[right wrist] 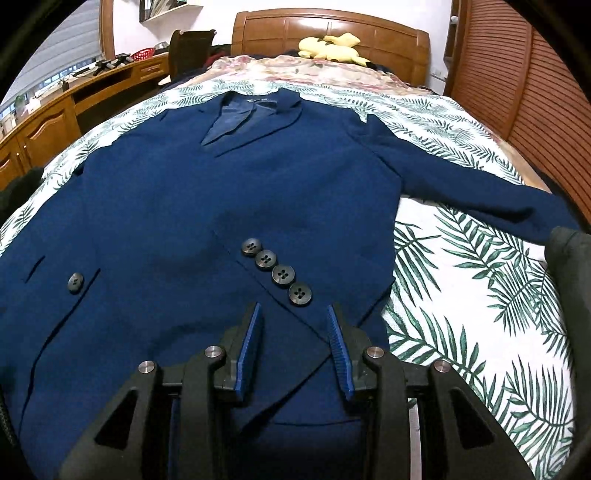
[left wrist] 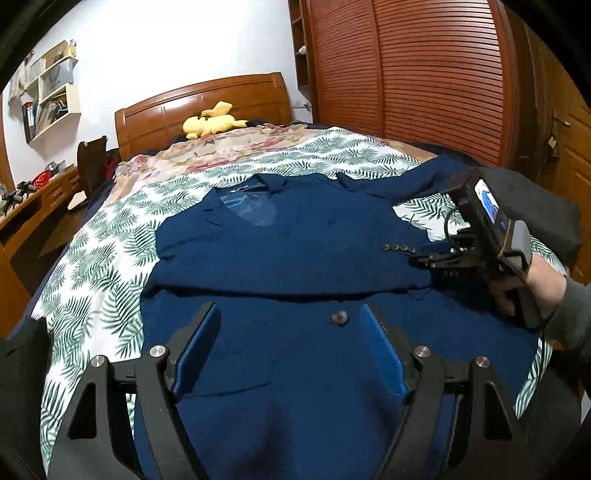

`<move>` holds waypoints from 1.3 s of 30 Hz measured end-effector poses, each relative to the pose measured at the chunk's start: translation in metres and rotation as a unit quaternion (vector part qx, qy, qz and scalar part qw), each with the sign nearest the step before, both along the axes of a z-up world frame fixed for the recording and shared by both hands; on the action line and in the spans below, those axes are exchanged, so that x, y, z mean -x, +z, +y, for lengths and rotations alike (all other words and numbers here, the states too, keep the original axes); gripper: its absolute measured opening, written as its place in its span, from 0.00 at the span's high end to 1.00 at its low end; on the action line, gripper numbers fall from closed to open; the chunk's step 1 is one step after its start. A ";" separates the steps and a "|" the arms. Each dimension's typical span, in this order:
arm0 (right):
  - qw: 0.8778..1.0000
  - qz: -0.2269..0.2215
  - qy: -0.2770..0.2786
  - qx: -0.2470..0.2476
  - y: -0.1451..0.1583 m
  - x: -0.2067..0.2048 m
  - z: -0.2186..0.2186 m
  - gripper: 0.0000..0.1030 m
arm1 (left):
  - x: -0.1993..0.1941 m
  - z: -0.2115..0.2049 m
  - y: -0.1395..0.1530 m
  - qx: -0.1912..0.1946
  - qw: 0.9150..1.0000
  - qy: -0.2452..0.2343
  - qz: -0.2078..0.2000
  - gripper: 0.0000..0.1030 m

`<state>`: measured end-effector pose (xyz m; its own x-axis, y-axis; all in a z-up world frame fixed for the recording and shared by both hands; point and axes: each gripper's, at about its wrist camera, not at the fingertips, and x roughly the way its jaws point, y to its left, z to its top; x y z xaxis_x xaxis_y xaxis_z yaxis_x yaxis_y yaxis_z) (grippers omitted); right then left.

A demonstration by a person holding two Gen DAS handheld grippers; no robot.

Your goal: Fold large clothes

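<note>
Across the bed [right wrist: 461, 280] in front of you, the large navy-blue woollen suit jacket [right wrist: 207, 192] lies face up on the white bedsheet printed with green fern leaves [right wrist: 480, 295], collar toward twelve o'clock and hem toward six.

Judging from how it lies, you are early in the fold. One sleeve is already laid across the chest, its cuff with four dark buttons [right wrist: 277, 272] ending just ahead of your right claw [right wrist: 294, 321]. The other sleeve [right wrist: 480, 192] is spread out toward three o'clock over the sheet and is not folded in yet. The body has not been doubled over; that and the second sleeve are what remains.

Your right claw is released, its blue pads apart on either side of the cuff edge, gripping nothing. Your left claw [left wrist: 288, 321] is also released, wide apart, low above the front of the jacket near a single dark button [left wrist: 340, 318].

Beyond the sheet, at twelve o'clock, a floral cover [right wrist: 314, 74] runs to the brown wooden headboard [right wrist: 332, 29], where a yellow plush toy [right wrist: 332, 48] rests. A wooden tabletop [right wrist: 110, 77] with cabinets stands at ten o'clock, and a slatted reddish-brown wardrobe [right wrist: 517, 74] at two o'clock.
</note>
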<state>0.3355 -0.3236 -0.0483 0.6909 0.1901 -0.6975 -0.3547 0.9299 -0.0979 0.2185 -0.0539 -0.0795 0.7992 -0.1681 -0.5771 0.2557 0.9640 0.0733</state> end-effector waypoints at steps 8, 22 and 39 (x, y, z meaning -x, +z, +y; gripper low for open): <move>1.000 -0.005 -0.001 -0.003 -0.001 0.002 -0.001 0.63 | -0.044 -0.017 -0.010 0.030 0.999 -0.013 -0.001 0.24; 1.000 -0.012 -0.004 0.000 -0.001 0.003 0.000 0.63 | -0.081 -0.001 -0.049 0.096 0.995 -0.017 0.016 0.24; 0.995 -0.061 -0.061 -0.051 0.069 -0.042 -0.078 0.40 | -0.076 0.001 -0.056 0.111 0.994 -0.009 0.010 0.24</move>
